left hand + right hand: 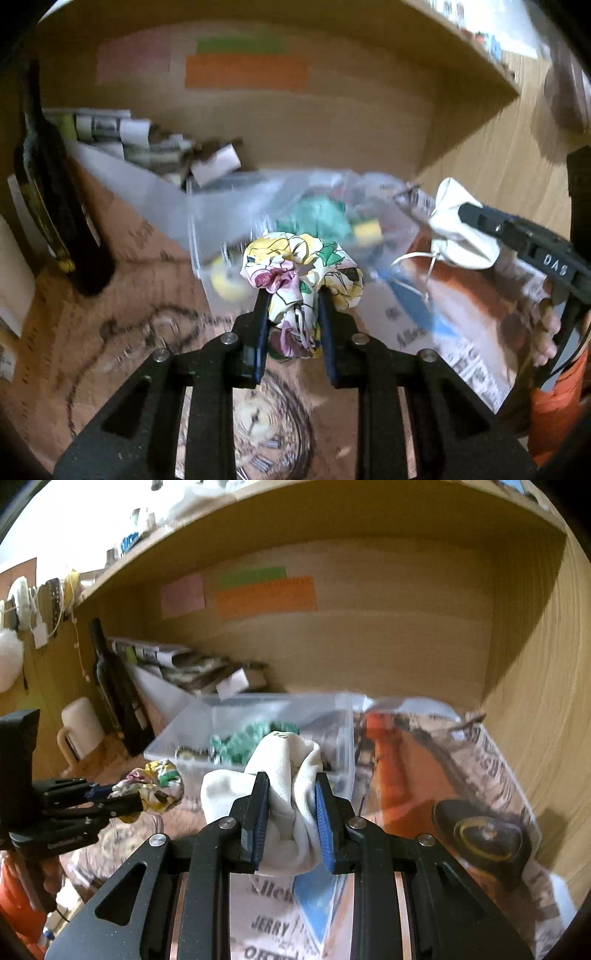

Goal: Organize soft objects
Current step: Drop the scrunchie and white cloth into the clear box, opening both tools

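My left gripper [293,293] is shut on a floral scrunchie [301,271], yellow, pink and green, held above the desk just in front of a clear plastic box [207,221]. It also shows at the left of the right wrist view [157,784]. My right gripper [290,781] is shut on a white sock [291,775], held in front of the same clear box [340,716]. In the left wrist view the sock [461,229] hangs from the right gripper [465,214] at the right. A green soft item [251,740] lies inside the box.
A dark bottle [110,679] and a white mug [79,727] stand at the left. Folded newspapers [177,661] lie behind the box. Printed paper covers the desk [495,760]. A dark round object [484,836] lies at the right. Wooden walls [535,701] and a shelf above enclose the space.
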